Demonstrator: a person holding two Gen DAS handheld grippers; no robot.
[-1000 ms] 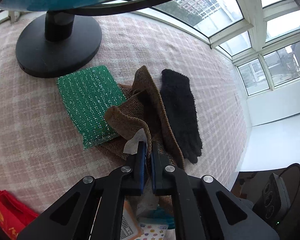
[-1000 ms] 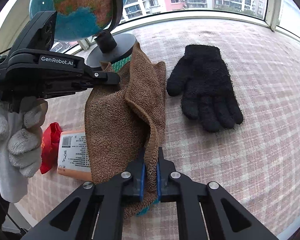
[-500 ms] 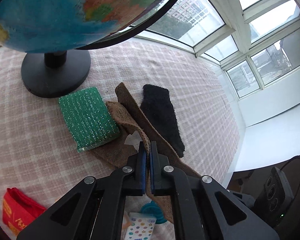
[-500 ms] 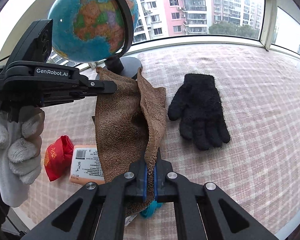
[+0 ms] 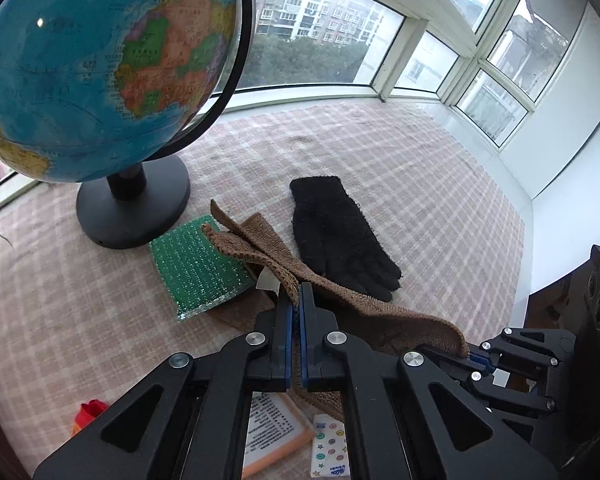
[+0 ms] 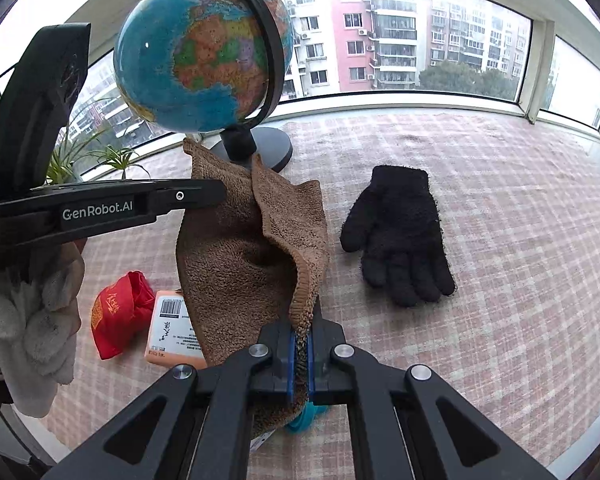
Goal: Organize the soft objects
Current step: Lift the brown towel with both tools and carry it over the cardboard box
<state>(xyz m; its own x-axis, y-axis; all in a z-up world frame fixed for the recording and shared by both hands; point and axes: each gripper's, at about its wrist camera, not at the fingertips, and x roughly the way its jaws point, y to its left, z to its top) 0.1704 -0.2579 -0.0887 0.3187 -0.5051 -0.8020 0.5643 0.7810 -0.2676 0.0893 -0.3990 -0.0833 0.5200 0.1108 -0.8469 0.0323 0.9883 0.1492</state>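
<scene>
Brown towel (image 6: 244, 264): one, pinched by both claws, left (image 5: 295, 300), right (image 6: 300, 330); one black glove (image 6: 398, 236); one green sponge (image 5: 196, 264).

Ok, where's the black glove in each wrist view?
Left wrist: black glove right of centre, flat on the cloth, beside the brown towel.
Right wrist: black glove right of centre, fingers toward camera.
Shared landmark: globe.

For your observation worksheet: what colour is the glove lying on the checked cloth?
Black. The glove shows best in the right wrist view, fully spread out.
</scene>
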